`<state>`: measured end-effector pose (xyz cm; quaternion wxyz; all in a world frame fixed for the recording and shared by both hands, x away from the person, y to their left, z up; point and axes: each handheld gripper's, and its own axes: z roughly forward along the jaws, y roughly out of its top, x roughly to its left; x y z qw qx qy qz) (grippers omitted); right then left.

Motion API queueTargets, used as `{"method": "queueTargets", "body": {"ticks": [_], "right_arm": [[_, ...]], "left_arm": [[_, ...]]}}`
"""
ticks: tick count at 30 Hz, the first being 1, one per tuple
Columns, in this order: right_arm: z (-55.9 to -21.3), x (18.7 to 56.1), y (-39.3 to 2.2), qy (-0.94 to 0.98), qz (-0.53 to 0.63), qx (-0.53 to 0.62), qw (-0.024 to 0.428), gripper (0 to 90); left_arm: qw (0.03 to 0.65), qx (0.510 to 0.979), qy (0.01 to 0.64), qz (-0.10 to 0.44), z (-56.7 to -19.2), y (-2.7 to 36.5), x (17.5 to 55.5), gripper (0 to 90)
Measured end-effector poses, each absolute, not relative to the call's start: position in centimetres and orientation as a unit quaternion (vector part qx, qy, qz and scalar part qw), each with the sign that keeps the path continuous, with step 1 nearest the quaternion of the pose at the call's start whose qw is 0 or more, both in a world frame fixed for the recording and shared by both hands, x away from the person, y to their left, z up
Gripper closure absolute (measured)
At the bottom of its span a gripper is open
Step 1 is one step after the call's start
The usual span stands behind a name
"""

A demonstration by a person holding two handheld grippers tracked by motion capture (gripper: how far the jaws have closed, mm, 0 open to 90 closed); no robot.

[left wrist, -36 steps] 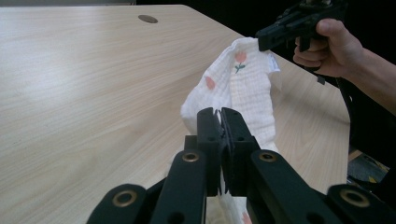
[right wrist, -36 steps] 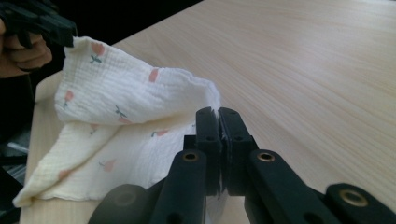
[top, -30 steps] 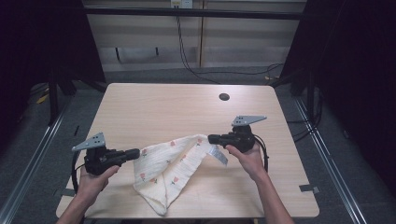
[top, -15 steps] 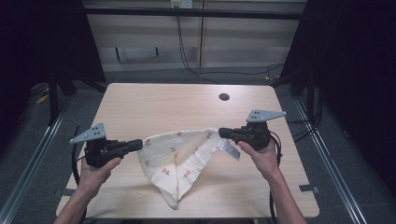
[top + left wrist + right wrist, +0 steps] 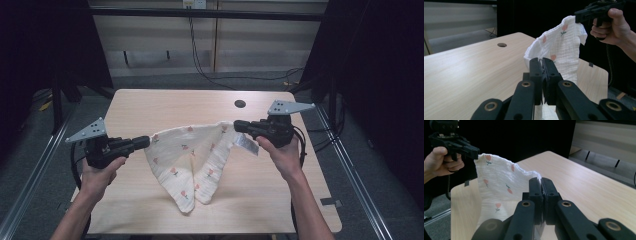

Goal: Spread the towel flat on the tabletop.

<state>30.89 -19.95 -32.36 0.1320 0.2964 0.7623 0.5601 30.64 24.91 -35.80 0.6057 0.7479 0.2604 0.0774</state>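
The left gripper (image 5: 145, 142) and the right gripper (image 5: 239, 125) each pinch an upper corner of the white crinkled cloth with small red flower prints (image 5: 190, 160), jaws pressed tight on the fabric. Compared with a second ago, both hands have risen and the cloth now hangs stretched between them. Its two lower points droop onto the light wooden table (image 5: 150, 105), where earlier most of it lay flat.

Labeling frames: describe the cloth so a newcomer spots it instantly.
On the wooden table, between the two hand-held tools, hangs the cloth, pinched at its two top corners. It is white, crinkled, dotted with small red flowers, the sole soft item there.
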Motion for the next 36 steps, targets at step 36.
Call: {"method": "queueTargets", "body": {"ticks": [36], "right_arm": [[-29.2, 24.8, -21.1, 0.766, 0.561, 0.275, 0.151, 88.3]], "left_arm": [[0.602, 0.758, 0.231, 0.098, -32.2, 25.1, 28.5, 87.5]]}}
